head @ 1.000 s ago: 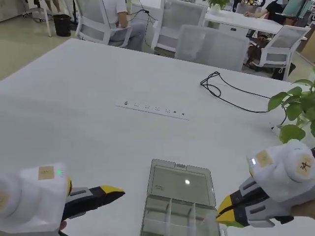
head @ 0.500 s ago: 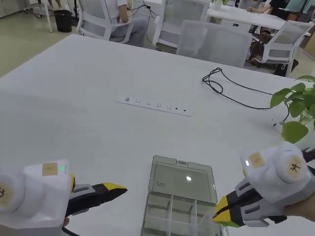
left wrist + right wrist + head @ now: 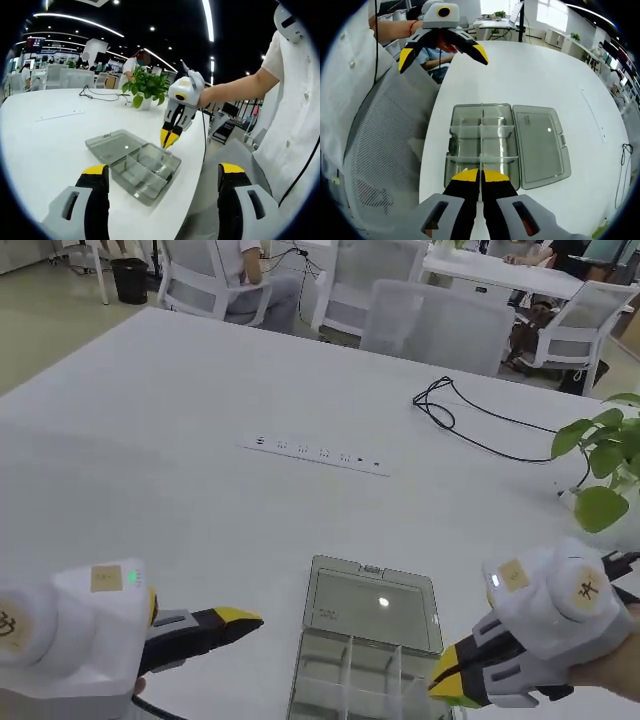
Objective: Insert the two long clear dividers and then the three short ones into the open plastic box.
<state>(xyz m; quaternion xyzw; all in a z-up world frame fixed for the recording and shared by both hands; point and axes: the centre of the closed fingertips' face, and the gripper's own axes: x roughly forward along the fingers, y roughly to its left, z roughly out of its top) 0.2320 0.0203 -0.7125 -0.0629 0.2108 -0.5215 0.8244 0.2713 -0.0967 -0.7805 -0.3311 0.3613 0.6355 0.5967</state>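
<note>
Hovering left gripper [image 3: 232, 628], fingers spread wide, left of the open plastic box [image 3: 350, 615] at the near edge of the counter [image 3: 200, 490]; right gripper [image 3: 442, 687] fingers pressed together over its right side. Judging the clear dividers [image 3: 481, 120] light, stiff, slippery: pinching top edges advised.

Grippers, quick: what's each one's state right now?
Left gripper: open, holding nothing.
Right gripper: shut, at the edge of the plastic box; whether it pinches anything cannot be told.
</note>
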